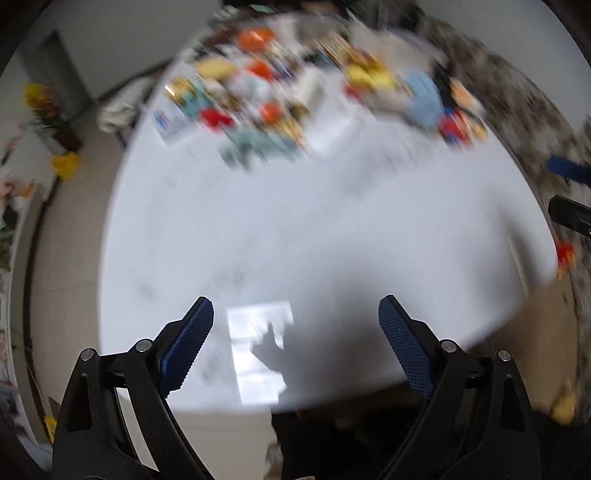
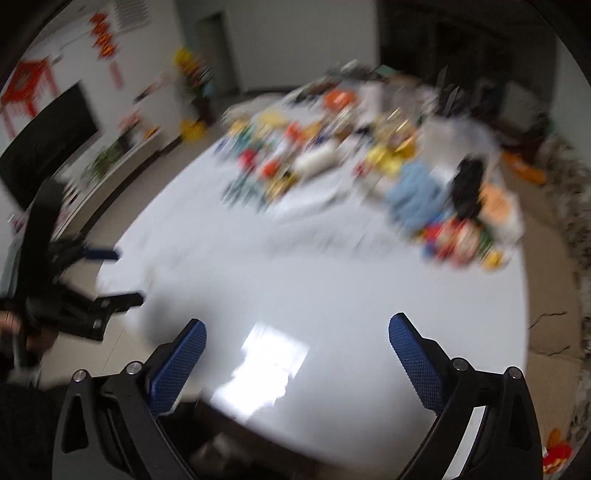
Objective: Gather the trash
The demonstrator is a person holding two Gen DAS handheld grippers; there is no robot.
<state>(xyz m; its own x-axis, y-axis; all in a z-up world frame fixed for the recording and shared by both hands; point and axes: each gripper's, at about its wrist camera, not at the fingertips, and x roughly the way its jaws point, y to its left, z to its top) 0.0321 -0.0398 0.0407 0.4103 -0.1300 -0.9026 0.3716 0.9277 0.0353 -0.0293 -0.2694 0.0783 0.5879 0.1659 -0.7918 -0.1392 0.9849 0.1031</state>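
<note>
Trash (image 1: 280,92), a blurred, many-coloured litter of wrappers and packets, lies heaped on the far half of the white bench (image 1: 295,229); I cannot make out single items through the motion blur. A second cluster of trash, with a pale blue piece (image 2: 413,192) and a dark one beside it, sits toward the bench's far right in my right wrist view. The near half of the bench is bare and glossy, carrying a bright window reflection (image 1: 258,350).

My left tongs (image 1: 295,332) stand wide, blue pads well apart, nothing between them, above the near edge of the bench. My right tongs (image 2: 297,354) stand equally wide and hold nothing, likewise over the near edge. From the right wrist view I see the left tongs at the left border, off the bench's rim.

Room: pale tiled floor (image 1: 74,258); a white wall bearing red paper decorations (image 2: 103,33); a dark screen (image 2: 48,144) on that wall above a low shelf; yellow flowers (image 1: 37,96) near a corner; a mottled patterned covering (image 1: 517,103) beyond the bench's right side.
</note>
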